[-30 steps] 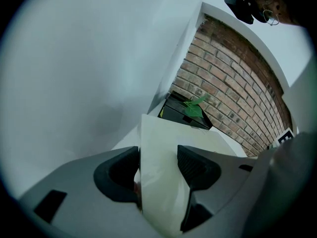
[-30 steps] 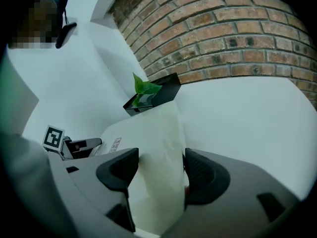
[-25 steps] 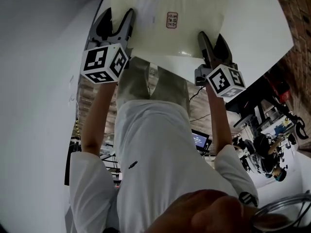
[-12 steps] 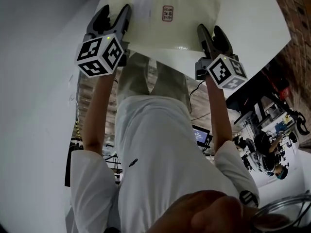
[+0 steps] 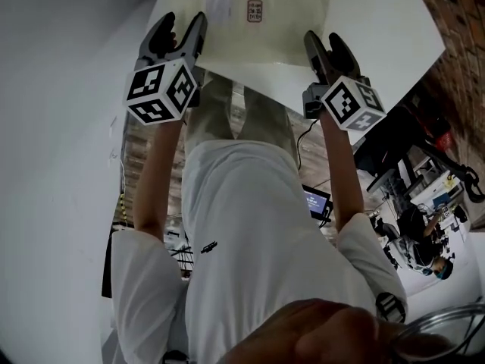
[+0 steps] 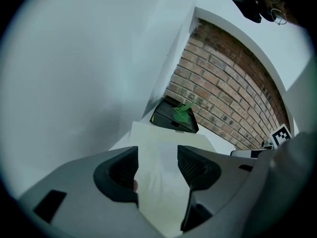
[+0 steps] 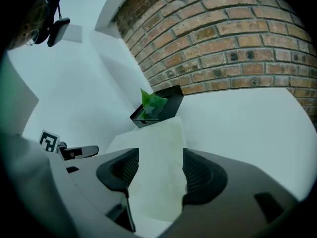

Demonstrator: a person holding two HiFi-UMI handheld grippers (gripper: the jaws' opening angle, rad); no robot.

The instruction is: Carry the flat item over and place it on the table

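At the bench (image 5: 383,29) edge, left tongs (image 5: 183,23) and right tongs (image 5: 321,39) stand wide, the sheet (image 5: 265,44) showing between each pair's jaws.

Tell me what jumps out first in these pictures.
A large cream flat sheet with a small red mark fills the top of the head view, against the white table. The left hand-held gripper and right hand-held gripper flank its near corners, jaws apart with the sheet showing between them. Beyond, a black tray with green leaves sits by the brick wall.
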